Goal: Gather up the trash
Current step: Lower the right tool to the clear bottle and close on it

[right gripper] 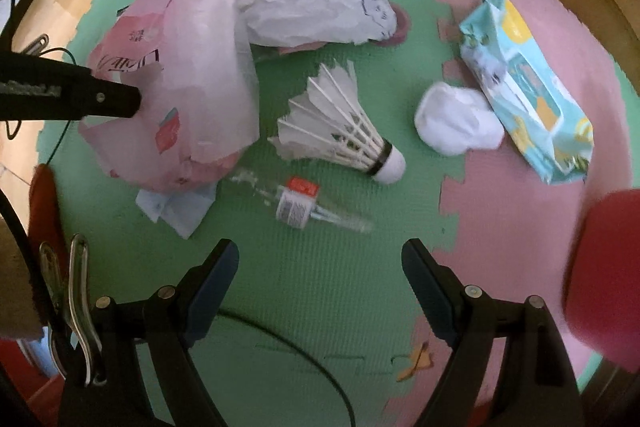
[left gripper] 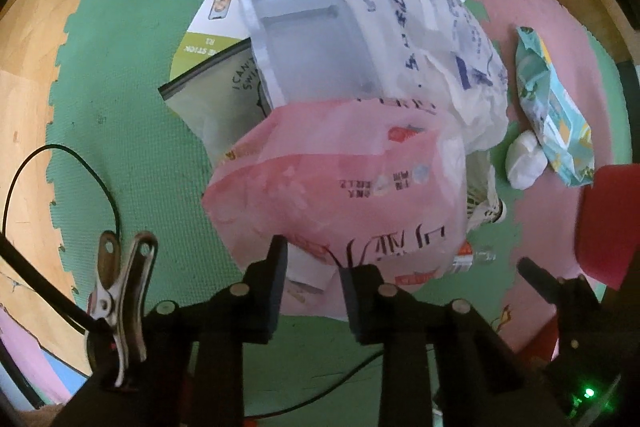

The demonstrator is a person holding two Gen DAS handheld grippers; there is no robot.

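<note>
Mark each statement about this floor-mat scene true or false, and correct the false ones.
1. The shuttlecock lies on the green mat. True.
2. The right hand-held gripper grips the small bottle. False: its jaws stand wide open, short of the bottle.
3. The left hand-held gripper has the pink bag between its fingers. True.
4. The white sock lies inside the pink bag. False: it lies on the mat, touching the wipes pack.

Home playroom: foam puzzle mat (right gripper: 320,287) w/ wood floor (left gripper: 28,75).
</note>
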